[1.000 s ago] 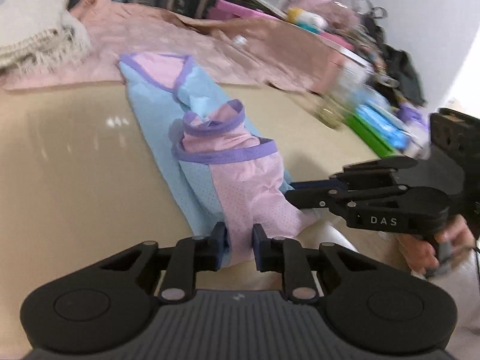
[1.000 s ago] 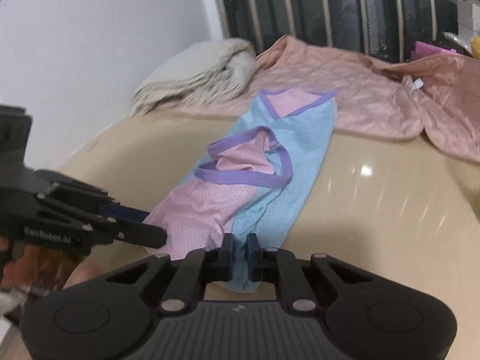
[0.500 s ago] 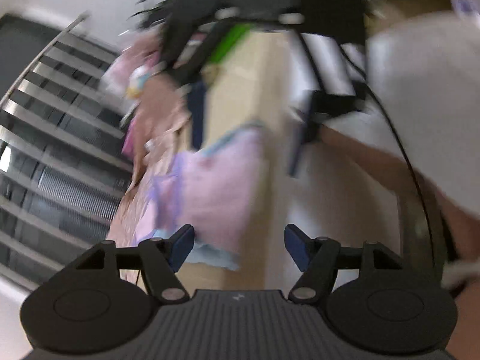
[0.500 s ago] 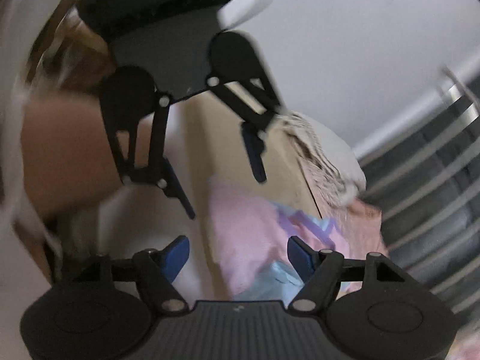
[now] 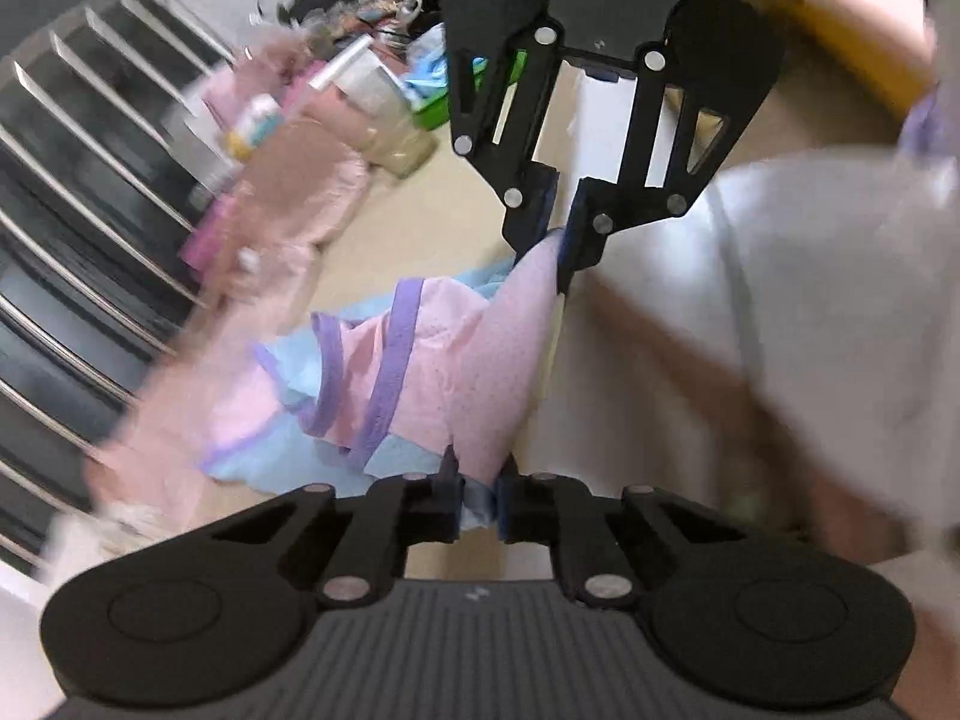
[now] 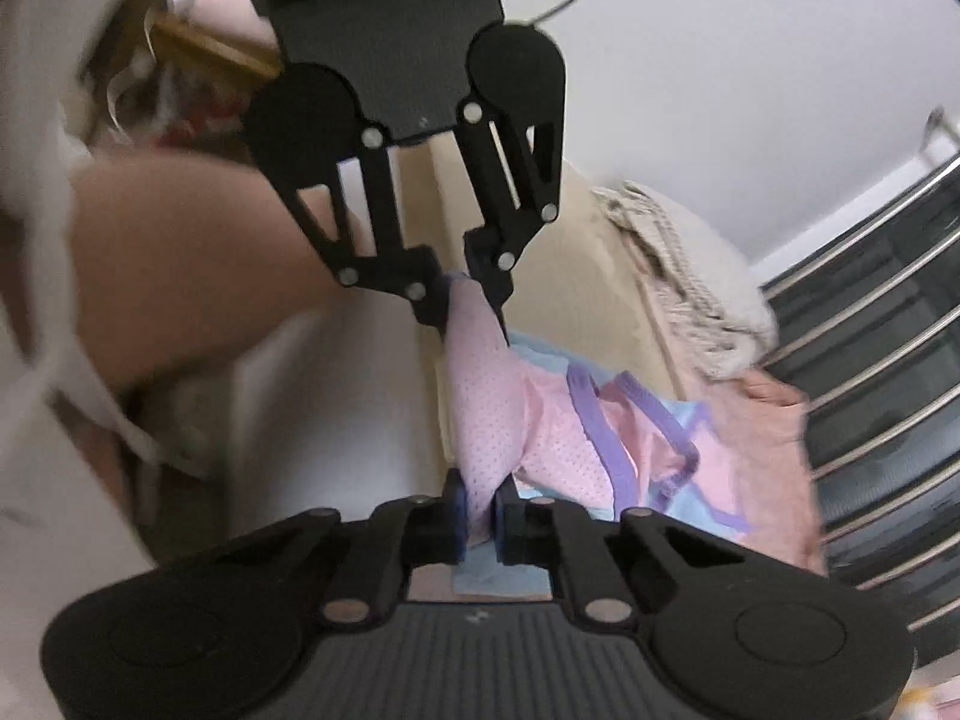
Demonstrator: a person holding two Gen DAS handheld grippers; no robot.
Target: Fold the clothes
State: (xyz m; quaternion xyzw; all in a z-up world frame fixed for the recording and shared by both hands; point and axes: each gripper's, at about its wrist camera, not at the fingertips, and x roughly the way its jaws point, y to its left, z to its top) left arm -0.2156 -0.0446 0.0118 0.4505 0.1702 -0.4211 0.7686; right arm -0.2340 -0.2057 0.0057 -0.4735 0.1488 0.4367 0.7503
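A pink and light-blue mesh garment with purple trim (image 5: 432, 384) lies partly on the beige table (image 5: 456, 228). My left gripper (image 5: 478, 501) is shut on one corner of its hem. My right gripper (image 6: 477, 519) is shut on the other corner, and the hem (image 6: 480, 372) is stretched between the two. The grippers face each other: the right one shows in the left wrist view (image 5: 561, 228), and the left one shows in the right wrist view (image 6: 459, 288). The rest of the garment (image 6: 630, 450) trails onto the table.
A pink quilted jacket (image 5: 300, 204) lies behind the garment, also in the right wrist view (image 6: 774, 456). A cream knitted blanket (image 6: 690, 276) sits at the table's edge. Bottles and clutter (image 5: 372, 90) crowd the far end. The person's white-clad body (image 5: 810, 312) is close by.
Half a second ago both grippers were open and turned toward each other. Now both are shut on the garment's hem corners, holding it stretched between them.
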